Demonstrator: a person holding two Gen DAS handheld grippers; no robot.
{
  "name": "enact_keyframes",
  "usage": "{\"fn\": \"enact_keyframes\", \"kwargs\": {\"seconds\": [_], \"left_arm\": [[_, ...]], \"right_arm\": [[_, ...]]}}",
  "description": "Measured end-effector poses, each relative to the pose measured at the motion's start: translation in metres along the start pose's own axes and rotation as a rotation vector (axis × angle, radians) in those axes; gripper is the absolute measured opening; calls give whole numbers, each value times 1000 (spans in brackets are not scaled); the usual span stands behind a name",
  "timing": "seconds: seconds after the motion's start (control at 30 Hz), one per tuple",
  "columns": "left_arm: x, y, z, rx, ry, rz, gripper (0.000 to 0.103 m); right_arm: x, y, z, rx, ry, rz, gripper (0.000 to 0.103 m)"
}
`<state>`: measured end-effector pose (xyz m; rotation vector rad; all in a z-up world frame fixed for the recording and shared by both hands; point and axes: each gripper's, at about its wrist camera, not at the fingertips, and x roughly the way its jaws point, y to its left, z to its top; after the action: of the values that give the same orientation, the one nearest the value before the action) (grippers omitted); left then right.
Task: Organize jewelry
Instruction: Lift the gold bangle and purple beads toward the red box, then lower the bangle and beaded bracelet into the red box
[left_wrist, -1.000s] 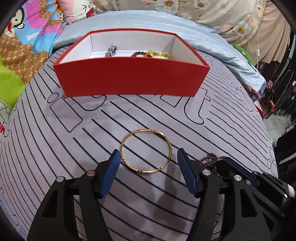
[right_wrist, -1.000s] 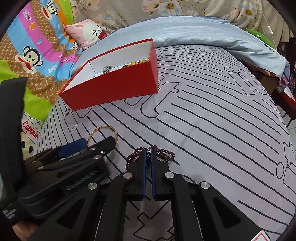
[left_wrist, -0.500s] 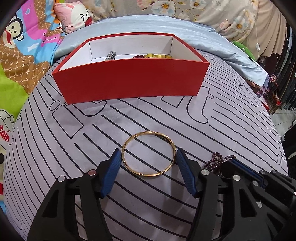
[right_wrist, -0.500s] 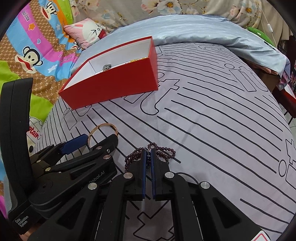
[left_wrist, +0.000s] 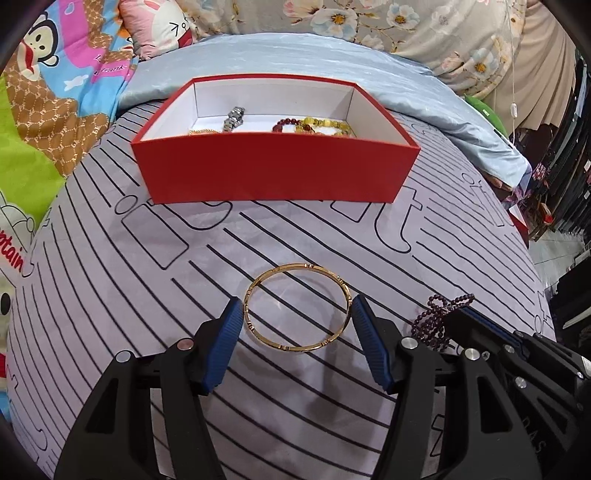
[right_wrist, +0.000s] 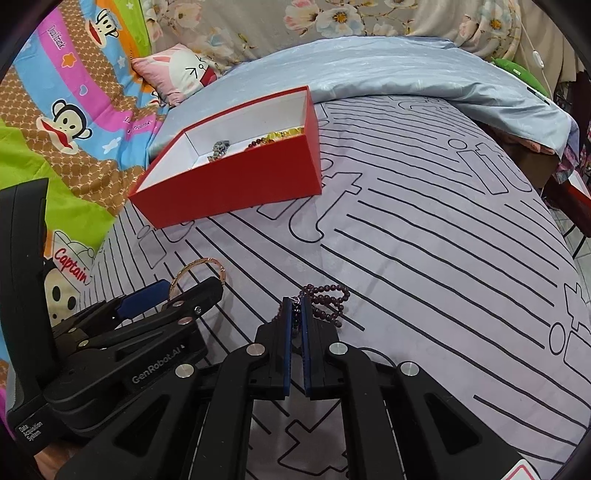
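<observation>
On the black body of the left gripper (right_wrist: 147, 302), low in the left of the right wrist view, raised lettering reads "GenRobot.AI", and a small white label near its bottom edge reads "Data Acquisition System". The cartoon monkey blanket (right_wrist: 62, 122) carries red script reading "Captain" at the left edge of that view, beside a white cartoon figure; in the left wrist view only the ending "ptain" shows at the far left edge. Small lettering on the blanket's pink band, upper left, is too blurred to read with confidence. The large black outlined letter shapes printed on the grey striped sheet (left_wrist: 369, 236) do not form a word I can make out.
</observation>
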<state>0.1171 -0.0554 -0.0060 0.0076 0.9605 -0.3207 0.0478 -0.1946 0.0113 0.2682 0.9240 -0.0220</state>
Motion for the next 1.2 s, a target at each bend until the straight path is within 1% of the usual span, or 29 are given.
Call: {"fn": "enact_keyframes", "kwargs": {"seconds": [0.4,0.57,0.77,0.93,1.2], "left_arm": [[-41,21,12,-36,-37,22,58],[-54,24,18,-35,-57,35,58],[-68,27,26,-40,-86,27,58],[-76,28,36,-34,-114,34,58],[-85,27,65,-23,-167,45,58]], "right_arm": [[-25,27,16,-47,-65,55,5],[-35,42,20,-70,-86,79,5],[-44,53,26,-88,-108,97,5],[-49,56,35,-94,-130,104,5],[-54,63,63,-109,-186,111,5]]}}
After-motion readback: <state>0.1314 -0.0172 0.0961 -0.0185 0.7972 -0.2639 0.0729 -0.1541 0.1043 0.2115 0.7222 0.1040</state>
